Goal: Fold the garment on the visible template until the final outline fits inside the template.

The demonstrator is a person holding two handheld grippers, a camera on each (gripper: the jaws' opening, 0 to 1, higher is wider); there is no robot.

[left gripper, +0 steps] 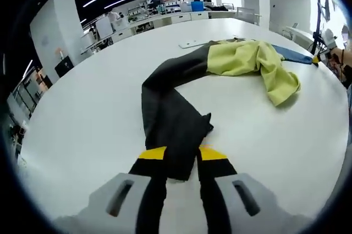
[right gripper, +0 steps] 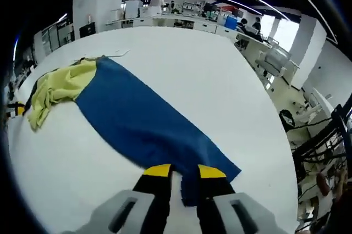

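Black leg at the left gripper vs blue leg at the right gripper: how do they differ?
Colour: the black leg is dark charcoal, the blue leg bright blue. Pose: the black leg bends and its end bunches; the blue leg lies flat and straight. Shared: both run from the bunched yellow middle, and each end sits between shut jaws, left gripper and right gripper.

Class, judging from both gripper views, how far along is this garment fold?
Barely started. Done: each tongs grips an end, the left tongs on the black sleeve, the right tongs on the blue sleeve. In hand: garment stretched out. Left: every fold; yellow middle bunched.
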